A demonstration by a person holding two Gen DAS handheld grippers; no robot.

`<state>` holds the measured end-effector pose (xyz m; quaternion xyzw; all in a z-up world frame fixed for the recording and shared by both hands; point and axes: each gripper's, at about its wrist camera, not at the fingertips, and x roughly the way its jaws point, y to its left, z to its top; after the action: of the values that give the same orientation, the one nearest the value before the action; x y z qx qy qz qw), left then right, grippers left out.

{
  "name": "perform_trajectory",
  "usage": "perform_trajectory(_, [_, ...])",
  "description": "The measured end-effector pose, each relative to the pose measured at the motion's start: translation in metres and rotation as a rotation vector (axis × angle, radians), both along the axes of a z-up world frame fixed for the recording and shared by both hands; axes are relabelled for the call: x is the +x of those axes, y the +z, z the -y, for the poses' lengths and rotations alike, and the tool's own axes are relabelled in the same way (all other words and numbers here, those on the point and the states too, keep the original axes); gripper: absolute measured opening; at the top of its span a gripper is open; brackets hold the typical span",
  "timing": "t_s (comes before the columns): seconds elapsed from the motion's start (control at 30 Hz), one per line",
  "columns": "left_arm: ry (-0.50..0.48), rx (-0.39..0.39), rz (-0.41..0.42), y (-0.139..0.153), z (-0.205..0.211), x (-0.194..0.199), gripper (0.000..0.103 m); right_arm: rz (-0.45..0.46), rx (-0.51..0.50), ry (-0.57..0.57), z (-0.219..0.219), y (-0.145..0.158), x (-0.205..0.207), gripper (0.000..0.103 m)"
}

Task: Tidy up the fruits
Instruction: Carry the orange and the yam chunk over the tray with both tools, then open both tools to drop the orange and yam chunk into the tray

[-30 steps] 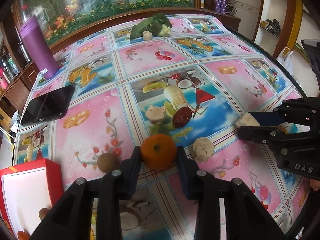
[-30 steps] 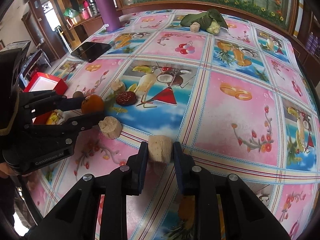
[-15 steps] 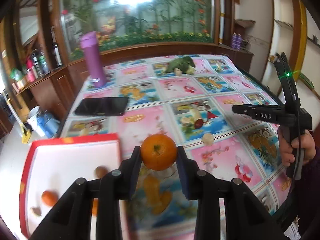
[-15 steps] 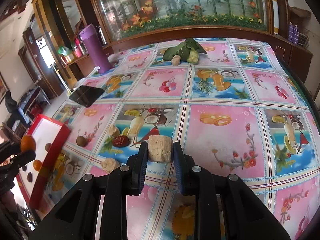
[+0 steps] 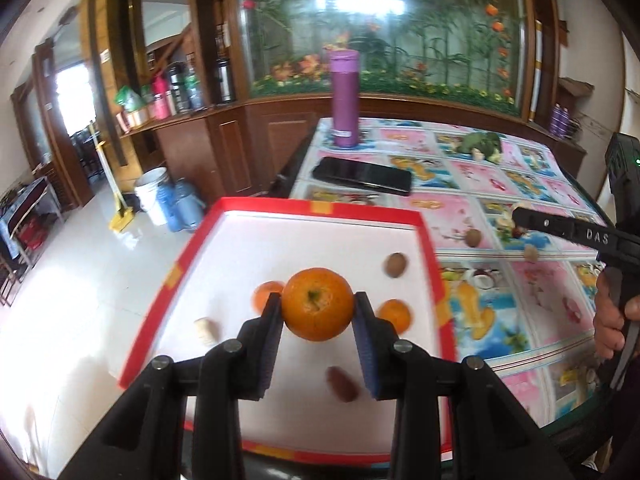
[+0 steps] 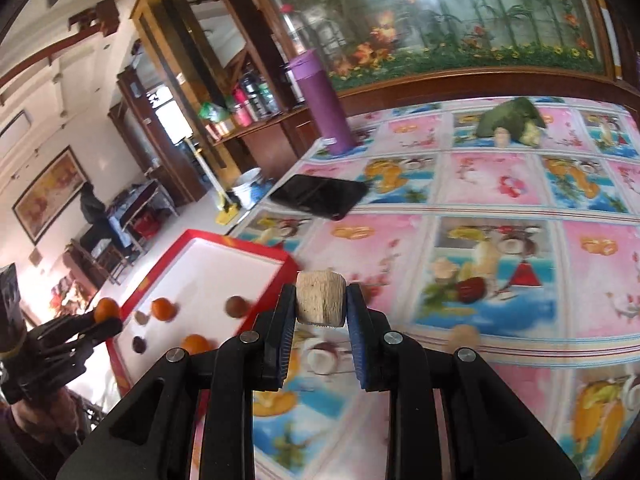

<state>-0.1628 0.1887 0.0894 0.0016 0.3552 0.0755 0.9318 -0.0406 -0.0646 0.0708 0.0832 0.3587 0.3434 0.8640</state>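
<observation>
My left gripper [image 5: 318,308] is shut on an orange [image 5: 318,303] and holds it above the red-rimmed white tray [image 5: 304,206]. In the tray lie two small oranges [image 5: 394,314], a brown round fruit [image 5: 396,265], a dark date [image 5: 342,384] and a pale chunk [image 5: 206,330]. My right gripper [image 6: 320,304] is shut on a pale beige chunk [image 6: 320,298], held above the table just right of the tray [image 6: 236,245]. The left gripper with its orange shows at the far left of the right wrist view [image 6: 106,312].
Loose fruit pieces lie on the patterned tablecloth: a dark date [image 6: 472,292], pale chunks [image 6: 464,336], a brown fruit [image 5: 474,237]. A black phone [image 6: 320,196], a purple bottle [image 6: 322,100] and a green leafy bundle [image 6: 512,120] stand farther back. The tray overhangs the table's left edge.
My left gripper has carried the orange left from the table to above the tray. My right gripper has lifted the beige chunk and swung left toward the tray.
</observation>
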Motion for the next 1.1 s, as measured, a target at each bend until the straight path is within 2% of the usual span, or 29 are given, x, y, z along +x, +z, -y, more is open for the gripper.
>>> perform_trajectory(0.13, [0.086,-0.002,0.011,-0.004,-0.035,-0.007,0.037,-0.009,-0.016,0.117,-0.064,-0.001,-0.015,0.024])
perform_trajectory(0.27, [0.159,-0.027,0.007,-0.011,-0.068,-0.012,0.037,-0.006,-0.030,0.221,-0.107,-0.004,-0.036,0.024])
perform_trajectory(0.5, [0.192,-0.059,-0.034,-0.031,-0.094,-0.003,0.037,-0.029,-0.120,0.275,-0.159,-0.019,-0.043,0.024])
perform_trajectory(0.73, [0.129,-0.039,-0.063,-0.036,-0.077,-0.001,0.037,-0.037,-0.180,0.320,-0.172,-0.034,-0.047,0.023])
perform_trajectory(1.1, [0.153,-0.045,-0.153,-0.056,-0.076,-0.006,0.037,-0.034,-0.229,0.329,-0.172,-0.044,-0.053,0.024])
